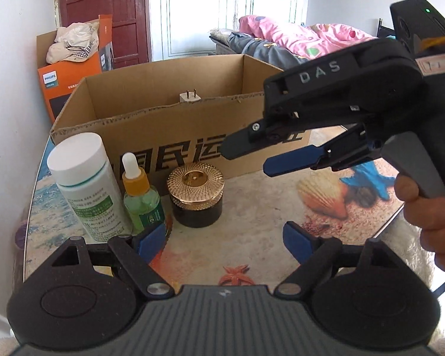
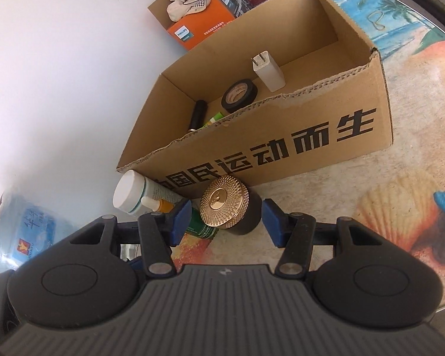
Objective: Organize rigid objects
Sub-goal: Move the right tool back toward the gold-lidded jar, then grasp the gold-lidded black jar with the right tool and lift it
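Note:
A dark jar with a gold lid (image 1: 196, 195) stands on the table in front of an open cardboard box (image 1: 175, 136). A green dropper bottle (image 1: 141, 195) and a white-capped bottle (image 1: 83, 190) stand to its left. My left gripper (image 1: 225, 241) is open and empty, low over the table near the dropper bottle. My right gripper (image 2: 227, 221) is open, above the jar (image 2: 227, 207), jaws on either side of it, not touching. It also shows in the left wrist view (image 1: 252, 157). The box (image 2: 281, 148) holds a white charger (image 2: 267, 71), a tape roll (image 2: 238, 95) and a black tube (image 2: 197, 115).
An orange Philips box (image 1: 74, 71) with a cloth on top stands behind by the white wall. A bed with a pink quilt (image 1: 296, 38) lies beyond. The table (image 1: 267, 207) has a beach-print cover with shells and starfish.

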